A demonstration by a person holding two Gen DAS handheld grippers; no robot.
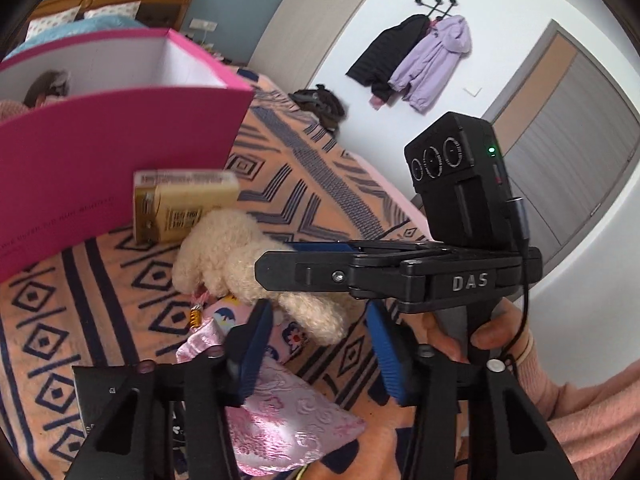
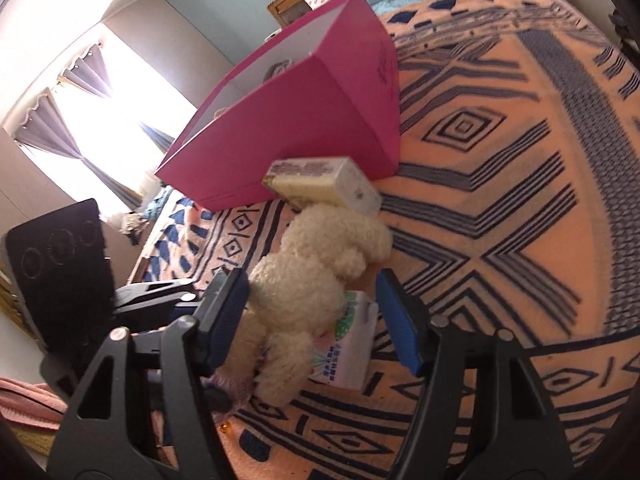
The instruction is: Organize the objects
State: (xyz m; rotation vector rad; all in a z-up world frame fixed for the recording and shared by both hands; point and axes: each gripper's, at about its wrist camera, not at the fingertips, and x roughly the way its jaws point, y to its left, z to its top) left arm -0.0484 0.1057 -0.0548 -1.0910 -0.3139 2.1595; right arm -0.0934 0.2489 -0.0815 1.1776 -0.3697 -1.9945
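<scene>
Plush toy (image 2: pixel 316 276) lies on the bed (image 2: pixel 500 208), just short of the pink box (image 2: pixel 312 120), long axis running toward our right gripper (image 2: pixel 314 316). Its jaws stand apart, straddling the plush body without pressing. Our left gripper (image 1: pixel 316 352) reads nearly together, seemingly on the pink satin pouch (image 1: pixel 292 412). Bedspread lies open rightward.

The print on the gold carton (image 1: pixel 182 208) is blurred past reading. The pink box's (image 1: pixel 100 148) contents are mostly hidden behind its near wall.
</scene>
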